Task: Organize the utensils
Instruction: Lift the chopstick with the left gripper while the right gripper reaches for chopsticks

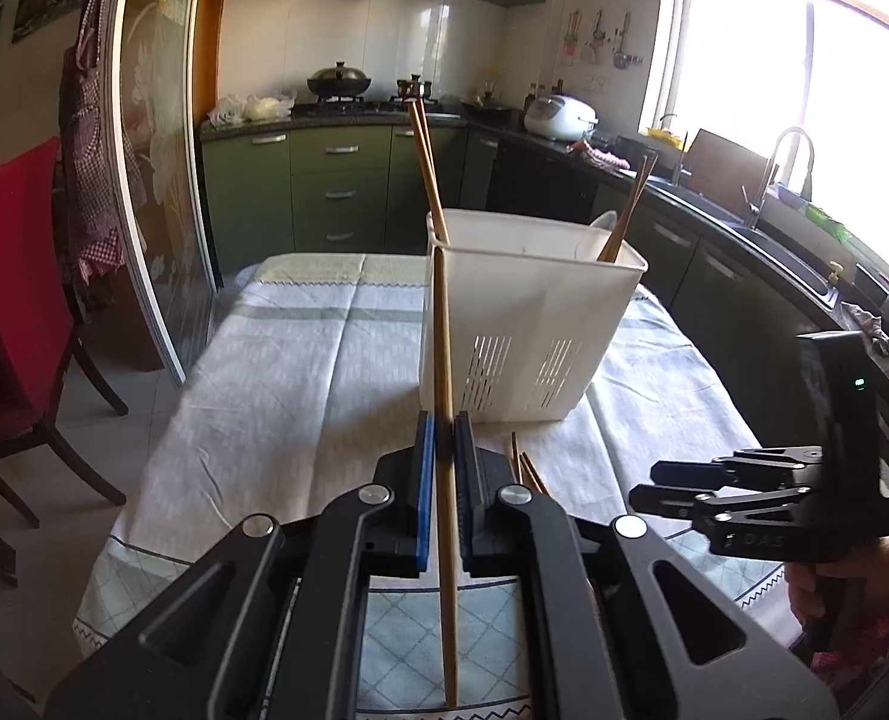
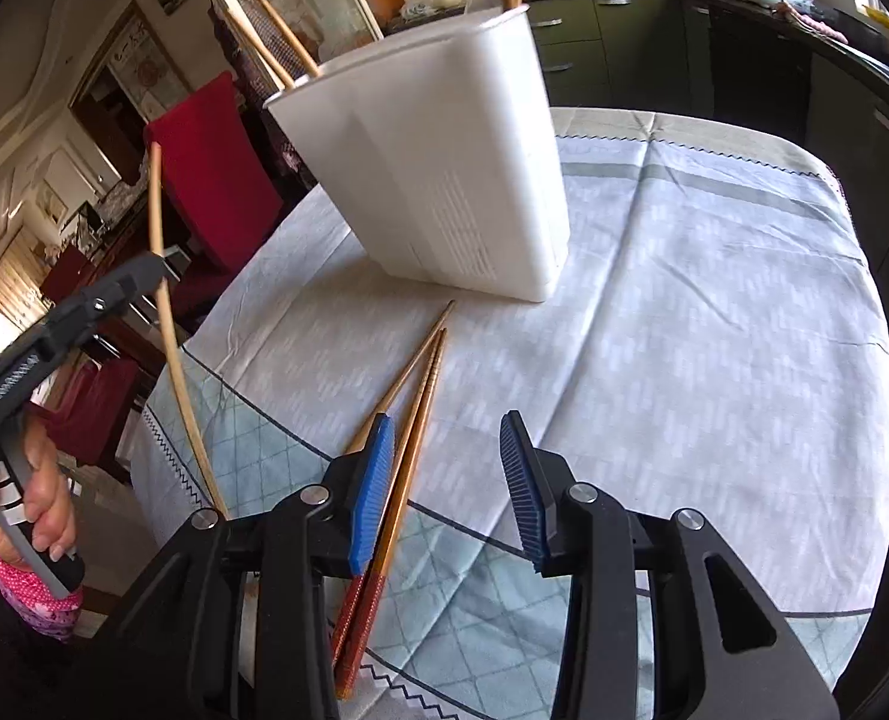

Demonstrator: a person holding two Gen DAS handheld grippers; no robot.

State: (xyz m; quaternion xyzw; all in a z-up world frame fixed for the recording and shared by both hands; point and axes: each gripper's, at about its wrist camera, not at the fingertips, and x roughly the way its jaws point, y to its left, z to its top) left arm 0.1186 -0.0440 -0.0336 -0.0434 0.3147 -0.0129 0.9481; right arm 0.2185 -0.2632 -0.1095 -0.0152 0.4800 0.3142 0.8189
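Slim wooden chopstick (image 1: 443, 360) (ribbed blue pads (image 1: 425, 480))

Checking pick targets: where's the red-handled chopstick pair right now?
In the right wrist view, the red-handled chopstick pair lies flat on the tablecloth, just in front of the white utensil holder, under the right claw's left finger.

A utensil holder (image 2: 444, 168) stands on the tablecloth (image 2: 684, 300), two chopsticks (image 2: 420, 378) lying before it.

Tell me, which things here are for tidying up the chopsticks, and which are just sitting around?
For the job:
- white holder
- chopstick gripped by the left gripper
- two chopsticks on the tablecloth, by the open right gripper

Just around:
- red chair
- rice cooker
- wok
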